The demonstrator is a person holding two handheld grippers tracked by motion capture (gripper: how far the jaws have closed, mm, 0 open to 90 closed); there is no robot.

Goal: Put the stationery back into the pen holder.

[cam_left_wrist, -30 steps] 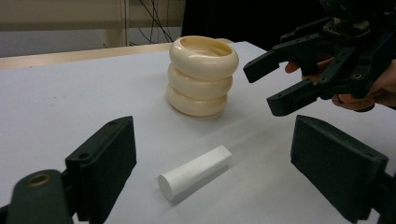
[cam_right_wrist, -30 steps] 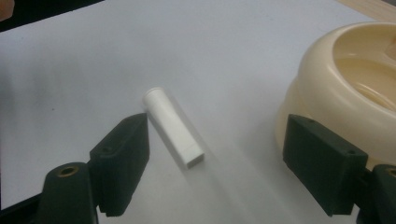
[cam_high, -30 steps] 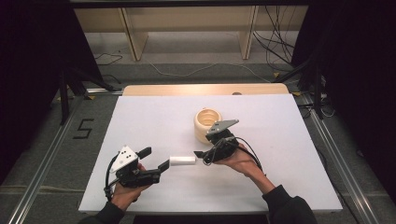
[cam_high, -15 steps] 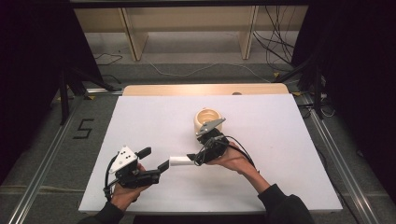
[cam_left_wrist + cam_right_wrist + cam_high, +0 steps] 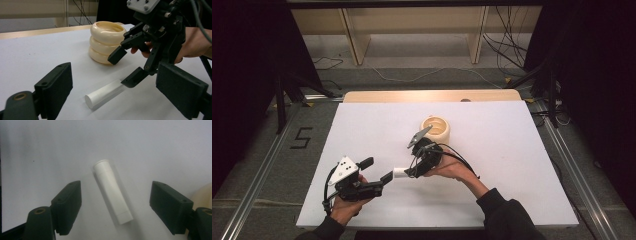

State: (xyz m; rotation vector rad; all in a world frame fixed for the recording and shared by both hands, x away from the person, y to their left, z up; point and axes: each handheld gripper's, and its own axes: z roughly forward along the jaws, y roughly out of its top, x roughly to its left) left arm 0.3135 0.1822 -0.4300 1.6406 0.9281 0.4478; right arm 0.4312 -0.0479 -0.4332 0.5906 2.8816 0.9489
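High view: the white cylindrical plastic tube point(image 5: 402, 172) lies flat on the white table top point(image 5: 512, 150), towards the near edge and left of centre, well clear of the cream ribbed ring-stacked holder point(image 5: 435, 128) standing upright farther back. The left gripper point(image 5: 387, 178) rests low on the table with its jaws pointed at the tube's left end; the right gripper point(image 5: 413, 171) hangs over the tube's right end, angled down at it. Judged from this, the two tools flank the tube so that one can take it while the other stands ready.

Left gripper view: the left gripper point(image 5: 112, 85) has its jaws spread wide, one either side of the tube point(image 5: 105, 96), whose round end faces the camera. The pads press on nothing — the tool is released. Beyond, the right gripper point(image 5: 126, 67) reaches down with one jaw tip at or just above the tube's far end; contact cannot be confirmed. The holder point(image 5: 107, 41) stands behind, apart from both.

Right gripper view: the right gripper point(image 5: 115, 210) looks straight down on the tube point(image 5: 112, 191), which lies slanted between its jaws with bare table on each side. The jaws have just been closing slightly yet stand well apart — nothing is grasped. The straddle suggests a grip across the tube's width is being lined up.
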